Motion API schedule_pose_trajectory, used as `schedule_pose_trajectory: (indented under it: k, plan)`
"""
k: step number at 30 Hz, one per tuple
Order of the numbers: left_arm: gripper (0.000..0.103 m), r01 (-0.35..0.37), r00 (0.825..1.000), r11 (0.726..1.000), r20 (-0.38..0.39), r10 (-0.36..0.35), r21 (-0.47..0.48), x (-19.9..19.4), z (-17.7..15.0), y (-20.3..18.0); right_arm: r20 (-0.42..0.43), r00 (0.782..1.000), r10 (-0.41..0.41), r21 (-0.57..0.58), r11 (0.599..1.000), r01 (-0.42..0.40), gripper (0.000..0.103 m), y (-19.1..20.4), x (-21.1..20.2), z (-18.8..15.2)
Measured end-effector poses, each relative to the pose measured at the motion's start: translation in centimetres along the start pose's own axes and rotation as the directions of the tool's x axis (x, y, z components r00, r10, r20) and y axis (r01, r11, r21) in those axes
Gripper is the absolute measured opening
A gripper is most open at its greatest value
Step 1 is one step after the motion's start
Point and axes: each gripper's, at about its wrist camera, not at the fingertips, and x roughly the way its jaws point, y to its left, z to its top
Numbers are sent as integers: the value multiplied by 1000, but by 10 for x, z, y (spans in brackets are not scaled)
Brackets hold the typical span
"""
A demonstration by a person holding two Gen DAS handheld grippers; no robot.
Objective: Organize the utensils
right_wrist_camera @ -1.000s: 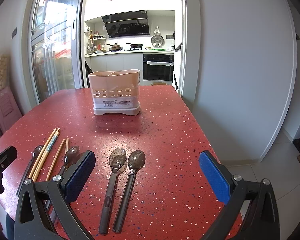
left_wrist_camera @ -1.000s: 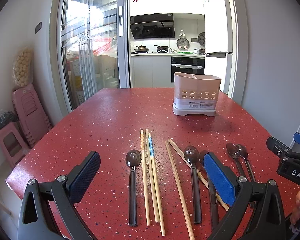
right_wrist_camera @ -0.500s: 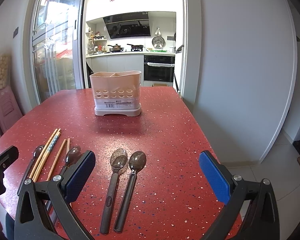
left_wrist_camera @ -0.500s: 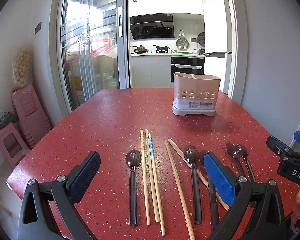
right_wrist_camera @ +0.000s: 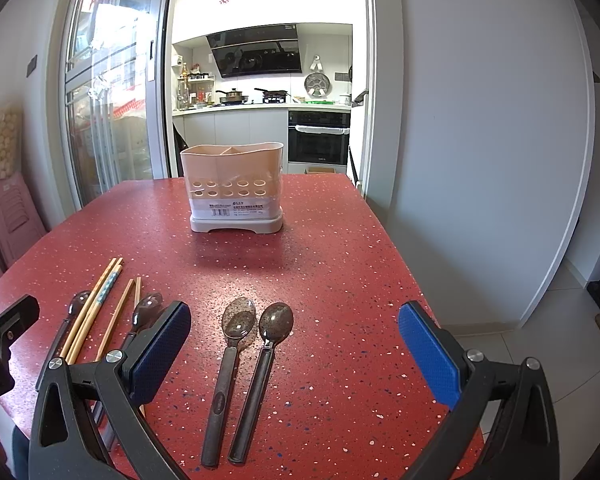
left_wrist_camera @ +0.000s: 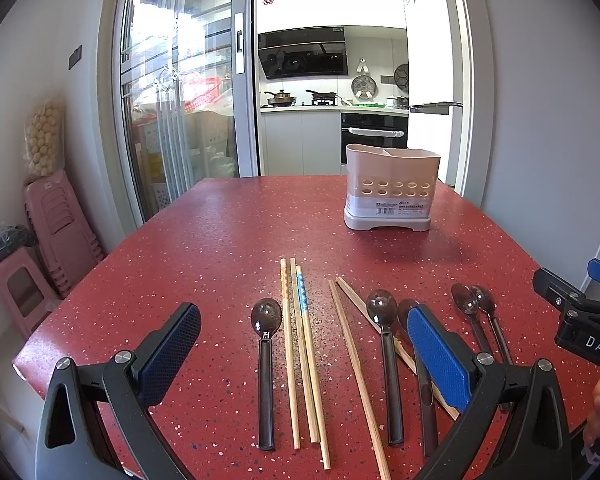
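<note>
Lying beneath right hand-held gripper (right_wrist_camera: pixel 294 354): spoons (right_wrist_camera: pixel 246 350).

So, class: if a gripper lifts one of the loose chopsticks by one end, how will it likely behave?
The chopsticks look thin, straight and wooden, so probably stiff and light. Lying flat on the red table, they may be hard to pinch and could shift or roll. Gripped at one end, one might pivot.

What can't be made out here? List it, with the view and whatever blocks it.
- Inside of the pale pink plastic utensil holder: both views look at its front wall, so its contents are hidden.
- Fourth dark brown spoon, left wrist view: its handle runs behind the left hand-held gripper's blue pad.
- Print on the holder's white label: too small in both views.
- Right hand-held gripper: cut off by the right edge in the left wrist view.
</note>
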Motion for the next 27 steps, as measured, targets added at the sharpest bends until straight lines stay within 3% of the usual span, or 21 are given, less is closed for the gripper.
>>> schedule_pose_trajectory:
  k: [27]
  plan:
    - [103, 2, 1000, 1000, -6, -2, -6, 1, 0, 3, 5, 1000, 3, -6, 1000, -3, 103, 2, -2, 0]
